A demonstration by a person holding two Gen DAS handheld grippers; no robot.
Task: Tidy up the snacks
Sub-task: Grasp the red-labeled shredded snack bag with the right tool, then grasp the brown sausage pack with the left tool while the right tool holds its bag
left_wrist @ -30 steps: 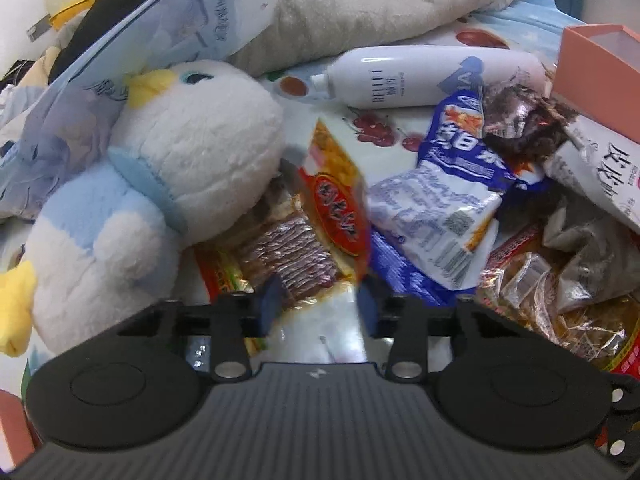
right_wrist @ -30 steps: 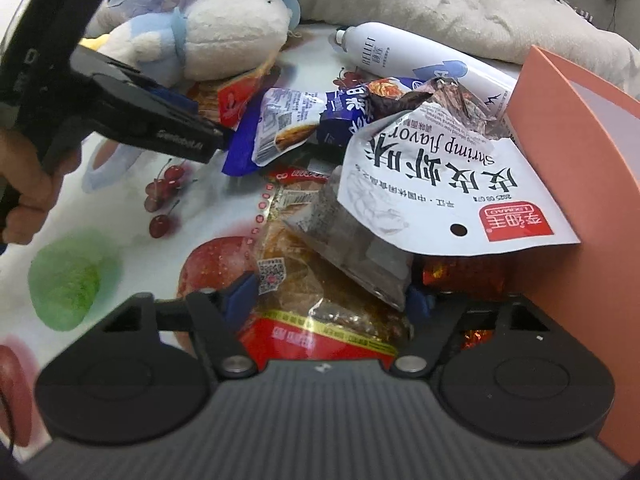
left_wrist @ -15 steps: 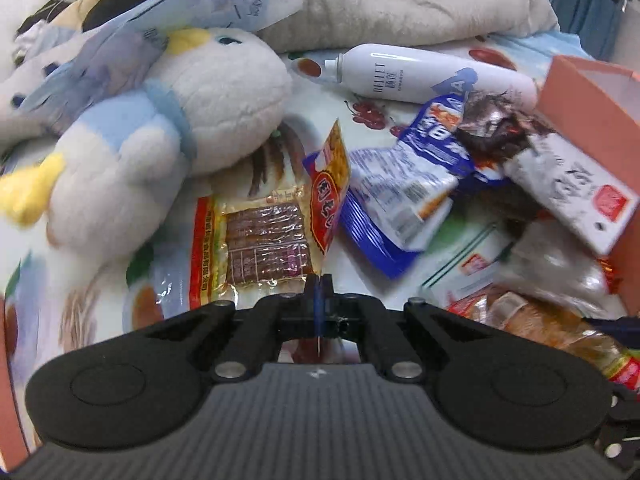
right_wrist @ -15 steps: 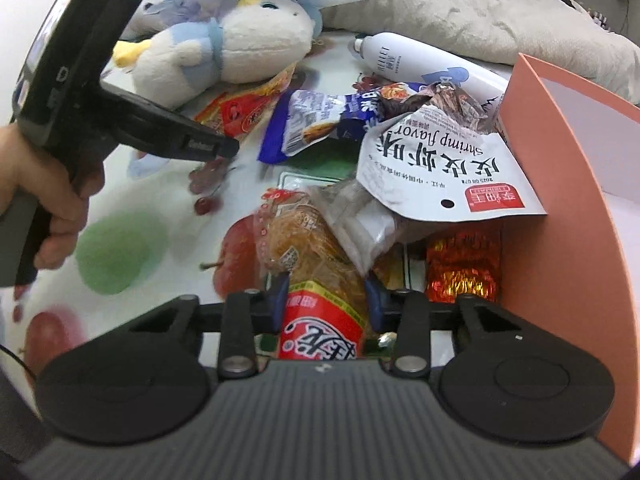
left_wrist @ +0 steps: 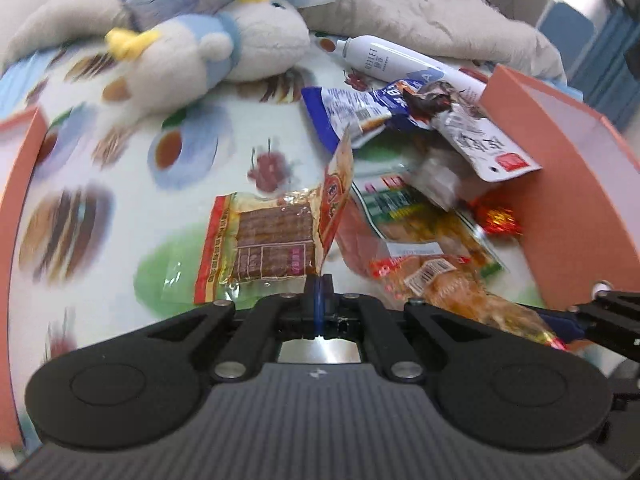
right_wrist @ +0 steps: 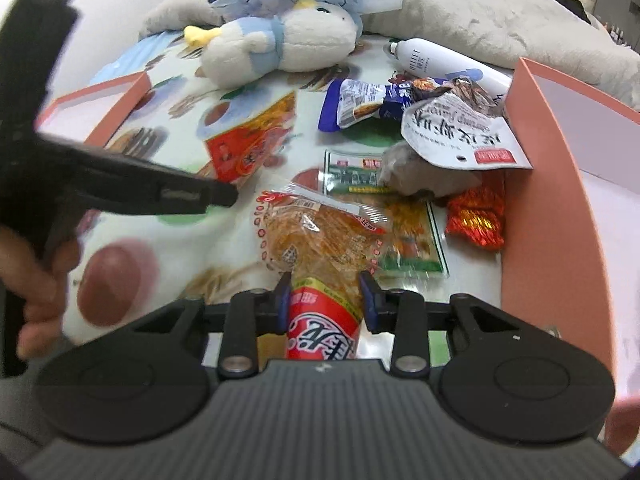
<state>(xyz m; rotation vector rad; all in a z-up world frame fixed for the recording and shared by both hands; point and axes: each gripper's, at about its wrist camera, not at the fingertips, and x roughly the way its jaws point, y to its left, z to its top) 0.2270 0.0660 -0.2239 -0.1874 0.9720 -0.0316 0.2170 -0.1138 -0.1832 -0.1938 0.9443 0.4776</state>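
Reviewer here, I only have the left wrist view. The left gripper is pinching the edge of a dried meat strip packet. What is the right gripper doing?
Observer: The right gripper is shut on the red end of an orange snack packet.
Operator: Is there a second box, besides the one on the right?
Observer: Yes, a shallow pink box lies at the far left, past the left gripper.
Operator: What is printed on the white pouch?
Observer: The white pouch reads "Shrimp flavor", upside down in the right wrist view.
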